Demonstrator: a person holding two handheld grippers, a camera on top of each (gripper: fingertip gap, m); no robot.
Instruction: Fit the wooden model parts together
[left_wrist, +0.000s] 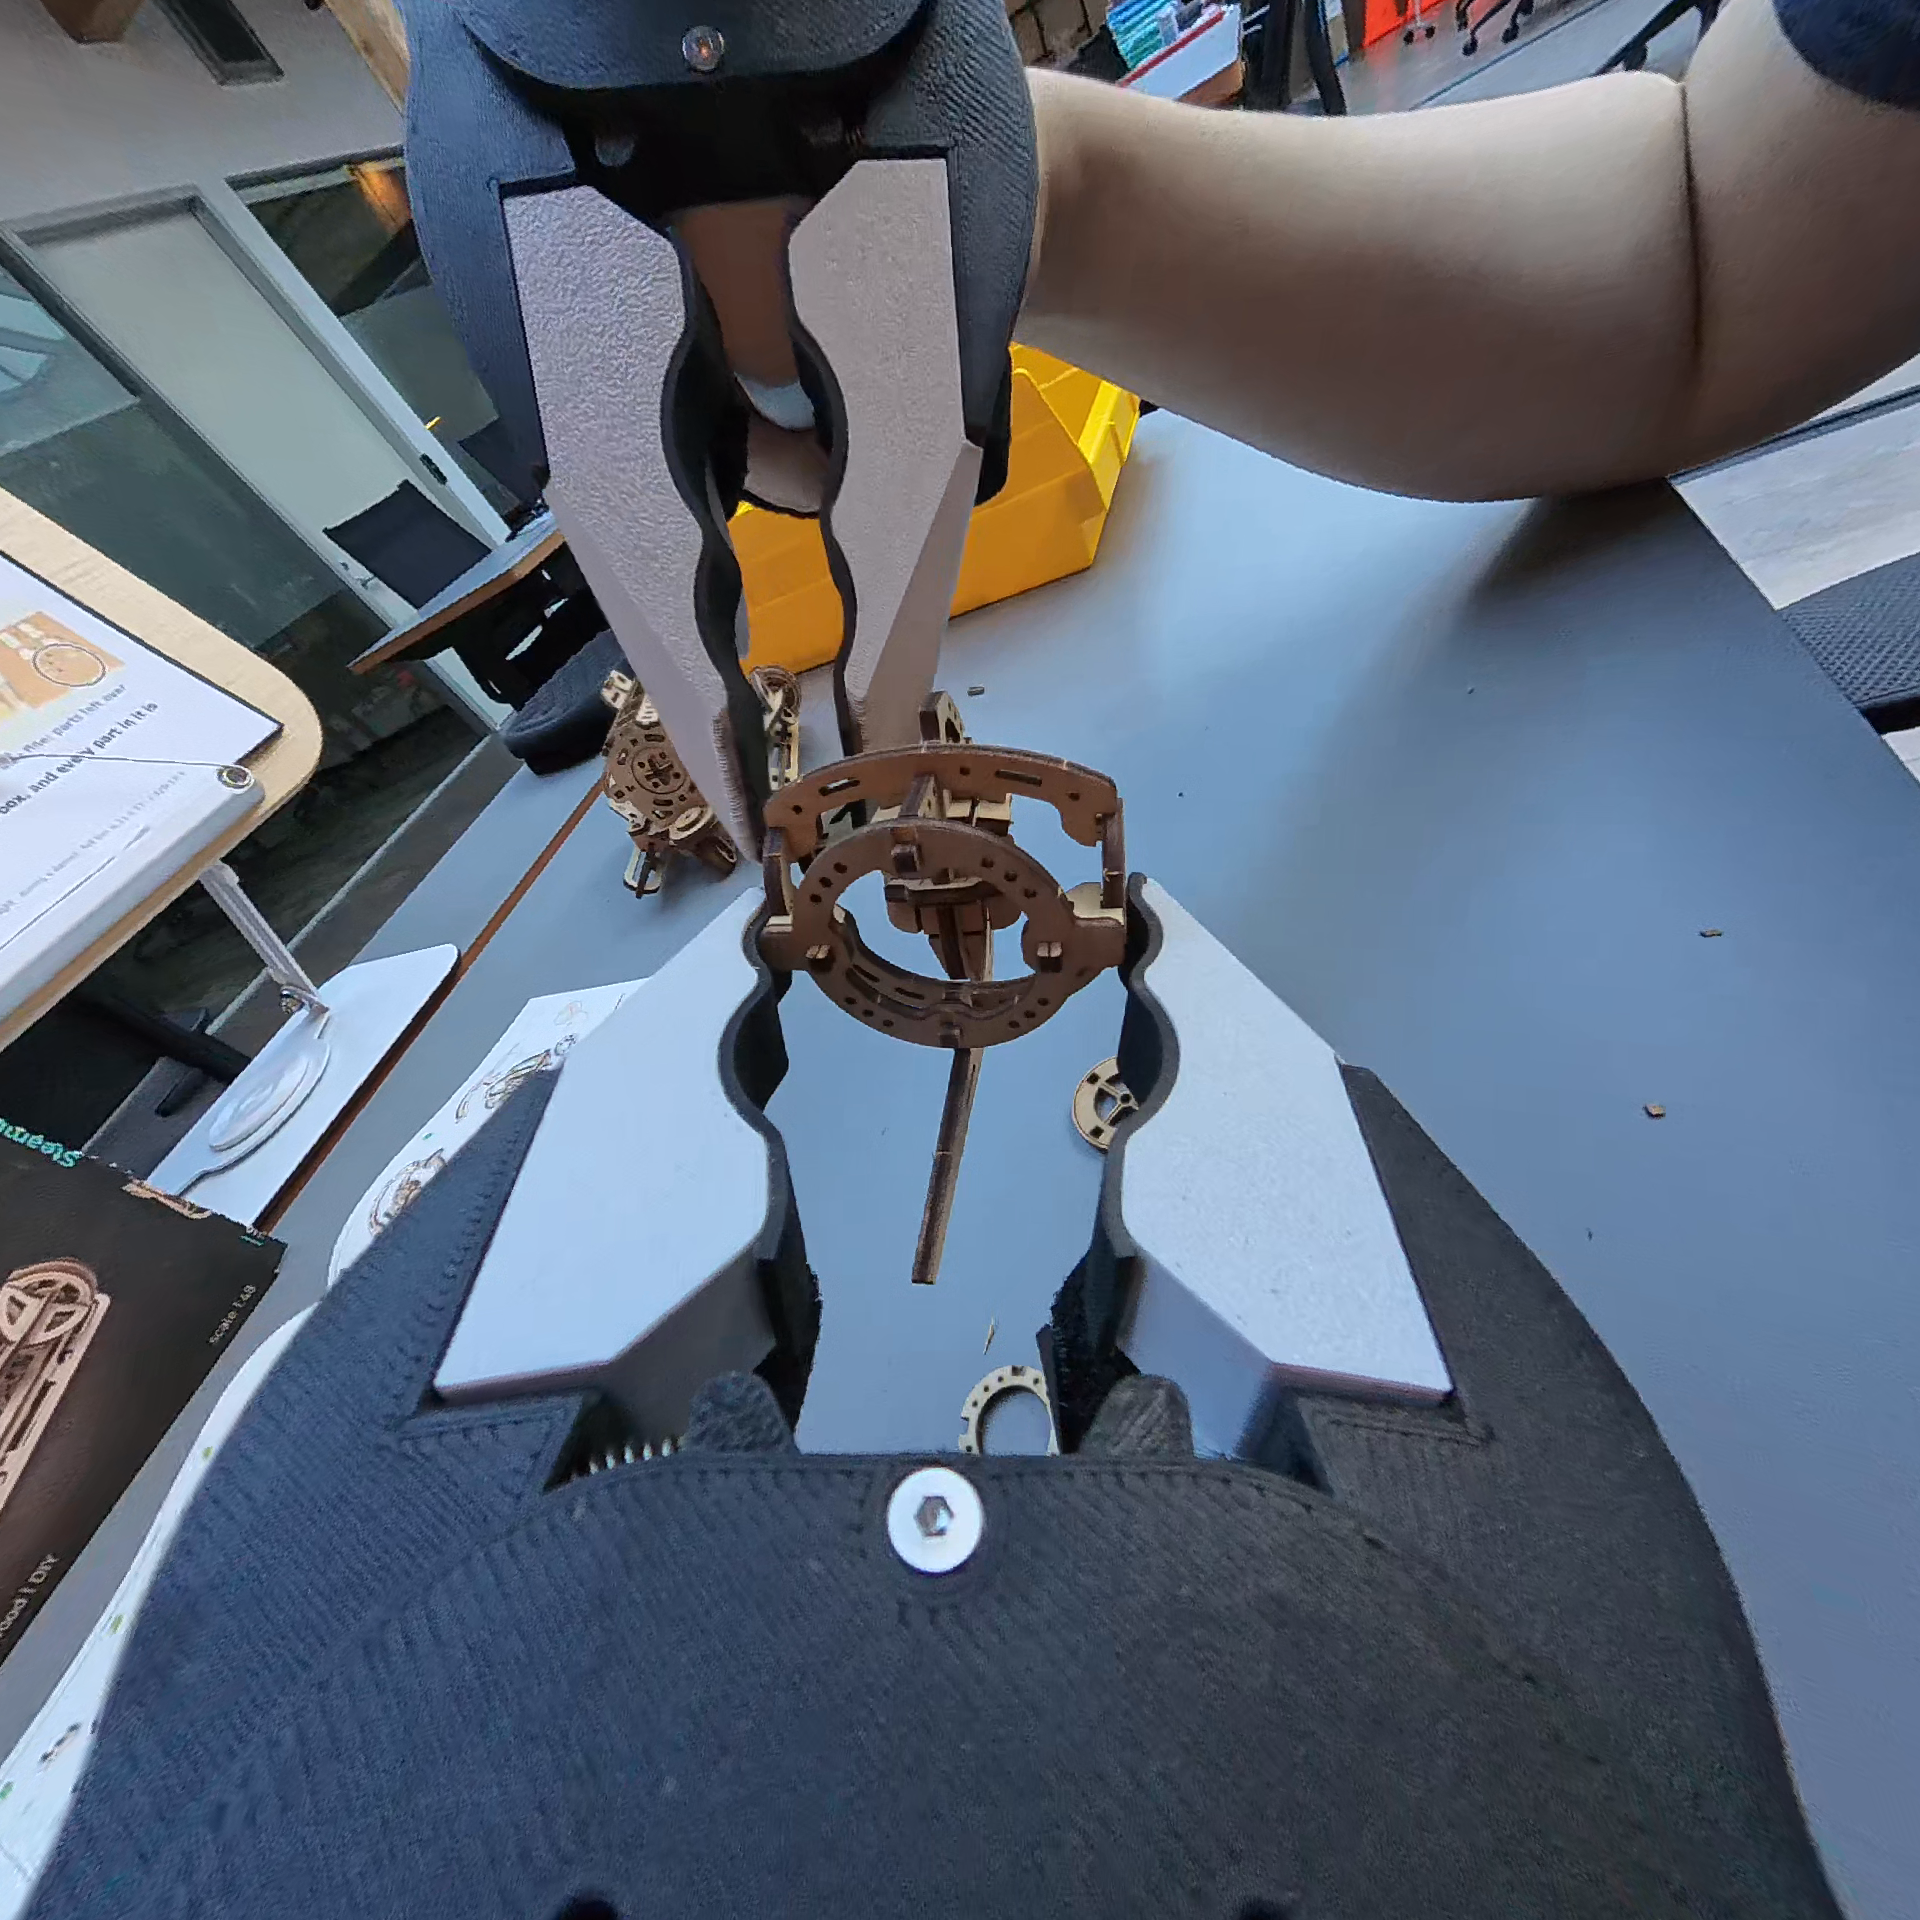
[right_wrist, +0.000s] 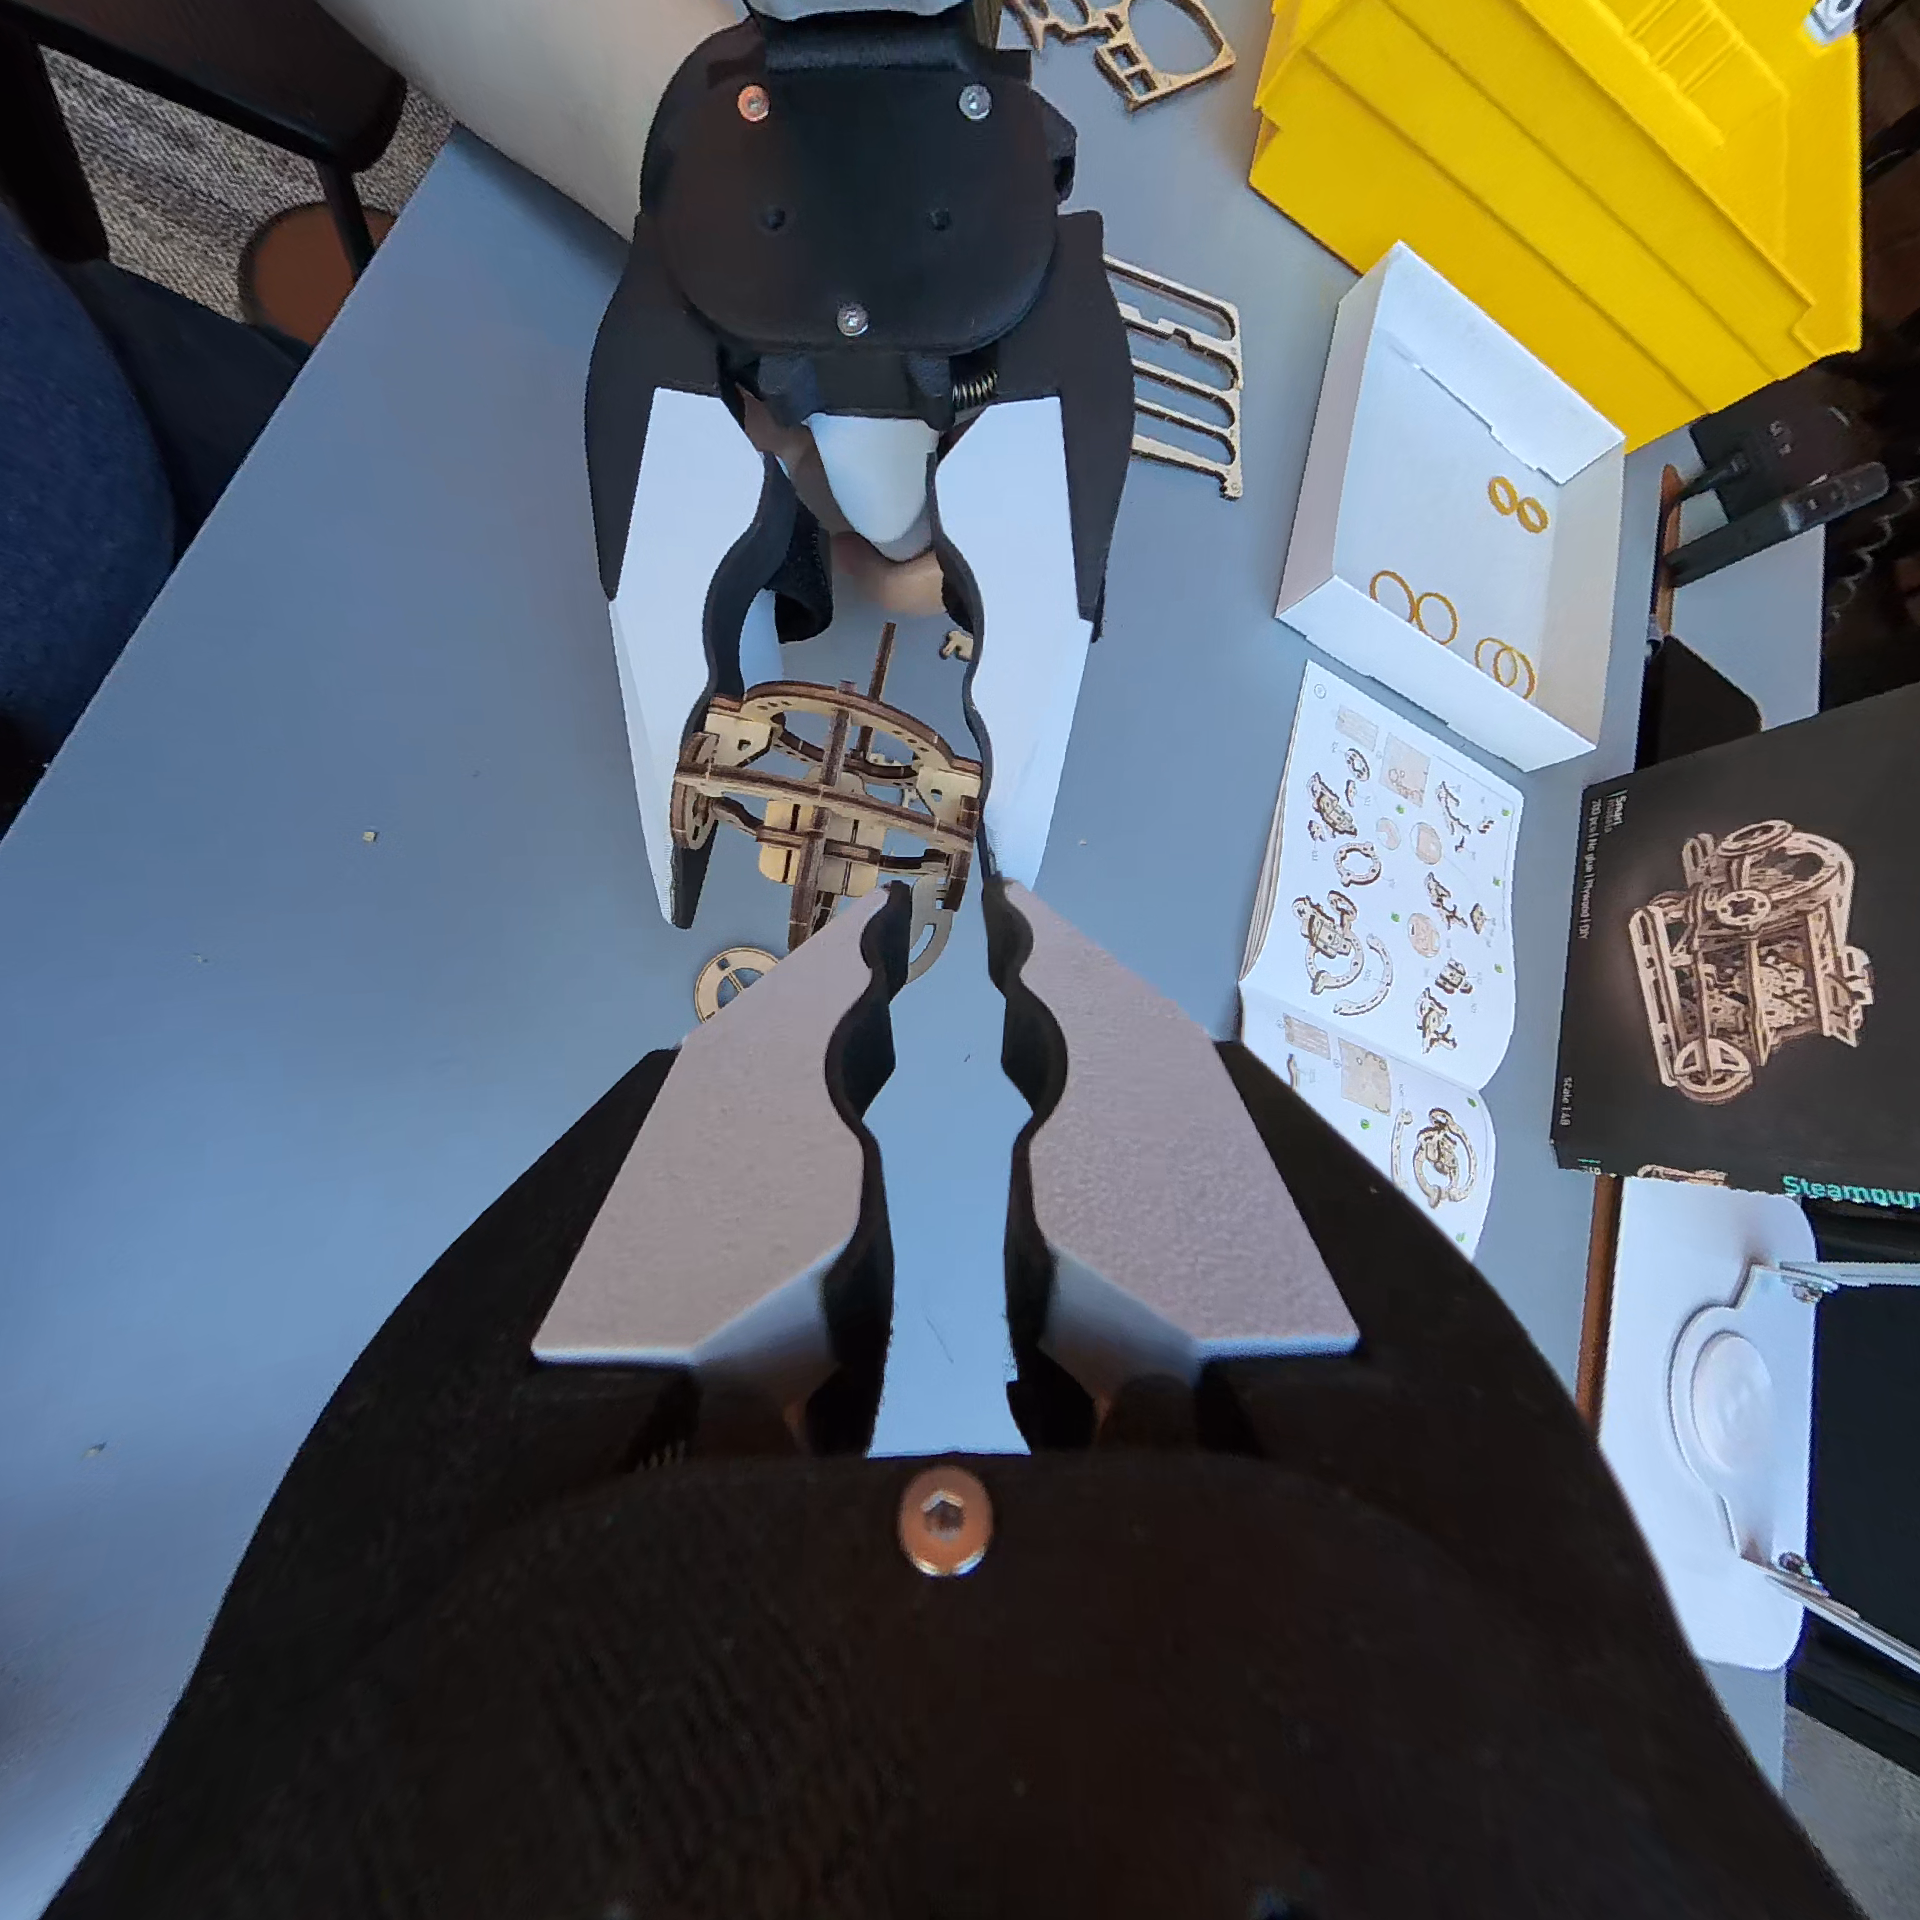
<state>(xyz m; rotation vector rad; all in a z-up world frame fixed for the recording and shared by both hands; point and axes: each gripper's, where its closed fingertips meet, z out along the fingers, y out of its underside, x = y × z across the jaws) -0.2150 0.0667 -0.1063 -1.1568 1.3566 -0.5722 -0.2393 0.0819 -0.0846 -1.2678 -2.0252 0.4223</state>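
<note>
A wooden model assembly (left_wrist: 935, 1023) made of two ring plates with a long shaft (left_wrist: 951, 1143) through it hangs above the grey table (left_wrist: 1455, 935). My left gripper (left_wrist: 948, 925) is shut on it, one fingertip on each side of the rings. My right gripper (left_wrist: 800, 790) comes in from opposite, its tips at the rim of the upper ring. In the right wrist view my right gripper (right_wrist: 945, 891) has its jaws a narrow gap apart at the edge of the assembly (right_wrist: 821, 790). I cannot tell whether they pinch it. The left gripper (right_wrist: 836, 894) shows there too.
A loose wooden disc (left_wrist: 1103, 1103) and a ring piece (left_wrist: 1003, 1408) lie under the assembly. Another wooden sub-assembly (left_wrist: 665, 790) and yellow bins (right_wrist: 1538, 177) stand behind. At the side lie an instruction booklet (right_wrist: 1382, 935), a white tray (right_wrist: 1444, 416), a black box (right_wrist: 1756, 935) and cut-out wooden sheets (right_wrist: 1184, 384).
</note>
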